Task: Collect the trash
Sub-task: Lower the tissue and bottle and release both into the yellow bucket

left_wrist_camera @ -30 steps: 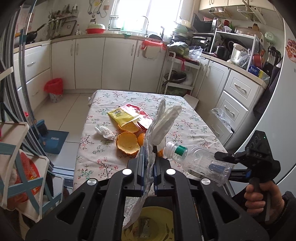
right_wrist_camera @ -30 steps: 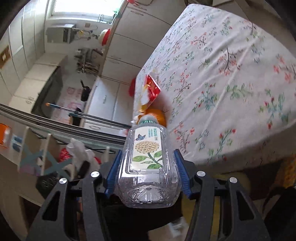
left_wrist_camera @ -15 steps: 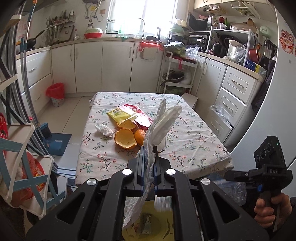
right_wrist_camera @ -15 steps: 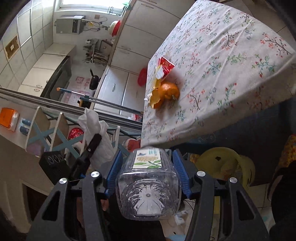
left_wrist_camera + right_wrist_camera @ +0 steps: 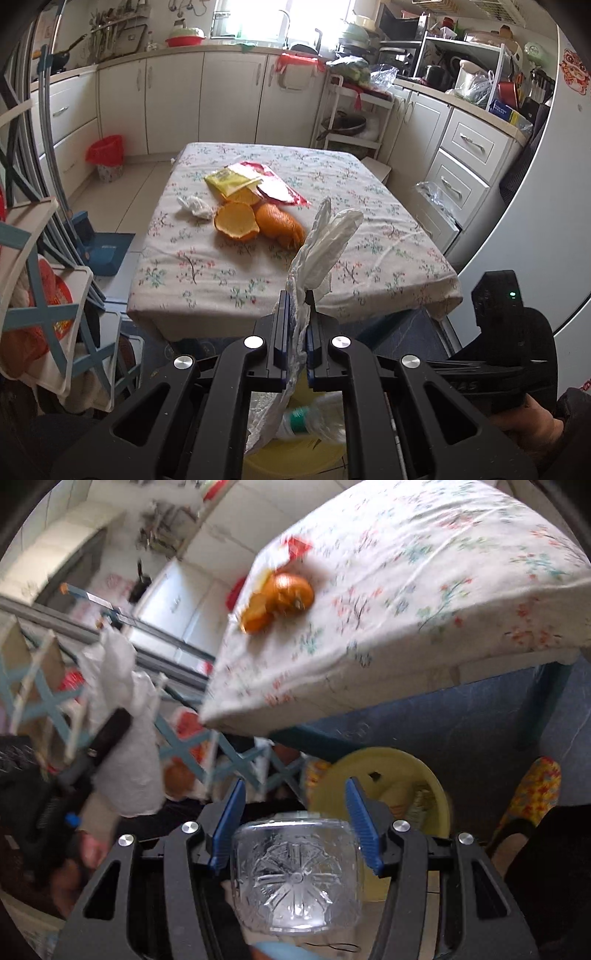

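My left gripper (image 5: pixel 297 317) is shut on a crumpled white tissue (image 5: pixel 325 240), held above the yellow bin (image 5: pixel 295 458) off the table's near edge. My right gripper (image 5: pixel 295 805) is open, its blue pads (image 5: pixel 231 812) spread wide of the clear plastic bottle (image 5: pixel 295 871), which sits bottom-up between them over the yellow bin (image 5: pixel 391 775). The bottle's green-capped neck (image 5: pixel 306 421) shows in the bin in the left wrist view. Orange peels (image 5: pixel 258 221), snack wrappers (image 5: pixel 255 181) and a small tissue wad (image 5: pixel 195 206) lie on the floral table (image 5: pixel 369 229).
A folding rack (image 5: pixel 37 295) stands left of the table. White cabinets and a trolley (image 5: pixel 351 110) line the back and right. A red-lined bin (image 5: pixel 107 155) stands on the floor at the far left. A slippered foot (image 5: pixel 532 794) is beside the yellow bin.
The right gripper carried the bottle down off the table to the yellow bin and its jaws have opened off it. The left gripper drew back from the table with the tissue.
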The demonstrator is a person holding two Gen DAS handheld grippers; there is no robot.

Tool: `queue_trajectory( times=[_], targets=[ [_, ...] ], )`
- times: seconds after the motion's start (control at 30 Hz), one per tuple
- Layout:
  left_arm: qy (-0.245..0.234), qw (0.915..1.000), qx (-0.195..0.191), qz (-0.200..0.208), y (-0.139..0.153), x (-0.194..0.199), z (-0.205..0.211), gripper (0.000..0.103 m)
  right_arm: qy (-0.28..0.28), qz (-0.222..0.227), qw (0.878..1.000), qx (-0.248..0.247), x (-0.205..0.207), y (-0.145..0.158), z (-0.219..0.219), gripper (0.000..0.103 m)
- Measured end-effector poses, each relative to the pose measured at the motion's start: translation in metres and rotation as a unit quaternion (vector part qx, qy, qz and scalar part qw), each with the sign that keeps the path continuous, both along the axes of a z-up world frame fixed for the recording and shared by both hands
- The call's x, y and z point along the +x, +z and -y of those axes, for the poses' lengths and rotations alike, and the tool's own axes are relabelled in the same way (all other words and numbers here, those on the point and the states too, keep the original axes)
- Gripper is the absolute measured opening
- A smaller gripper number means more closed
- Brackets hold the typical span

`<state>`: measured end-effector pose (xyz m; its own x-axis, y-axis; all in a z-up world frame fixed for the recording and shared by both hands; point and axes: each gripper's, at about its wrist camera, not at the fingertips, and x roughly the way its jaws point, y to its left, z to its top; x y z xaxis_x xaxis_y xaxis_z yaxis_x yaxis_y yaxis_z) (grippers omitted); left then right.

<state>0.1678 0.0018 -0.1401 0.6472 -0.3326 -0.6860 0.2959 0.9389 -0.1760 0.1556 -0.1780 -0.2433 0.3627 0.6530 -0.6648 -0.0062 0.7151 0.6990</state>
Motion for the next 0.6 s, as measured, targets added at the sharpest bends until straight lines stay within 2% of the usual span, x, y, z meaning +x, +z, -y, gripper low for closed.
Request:
queue_trajectory(
  times=[0.2, 0.37, 0.47, 0.6],
  targets=[
    [-0.002, 0.9999, 0.008, -0.009, -0.009, -0.009, 0.003, 0.005, -0.024, 0.017, 1.000, -0.012, -0.006, 0.001, 0.010, 0.062],
    [-0.005, 0.9996, 0.012, -0.023, -0.021, -0.014, 0.008, 0.006, -0.058, 0.064, 0.995, -0.051, -0.017, 0.017, 0.022, 0.065],
    [-0.012, 0.9986, 0.010, -0.051, -0.037, -0.015, 0.014, 0.006, -0.073, 0.086, 0.991, -0.066, -0.023, 0.023, 0.026, 0.067],
    [-0.021, 0.9945, 0.008, -0.103, -0.068, -0.019, 0.023, 0.011, -0.083, 0.093, 0.990, -0.069, -0.027, 0.025, 0.031, 0.067]
  ],
)
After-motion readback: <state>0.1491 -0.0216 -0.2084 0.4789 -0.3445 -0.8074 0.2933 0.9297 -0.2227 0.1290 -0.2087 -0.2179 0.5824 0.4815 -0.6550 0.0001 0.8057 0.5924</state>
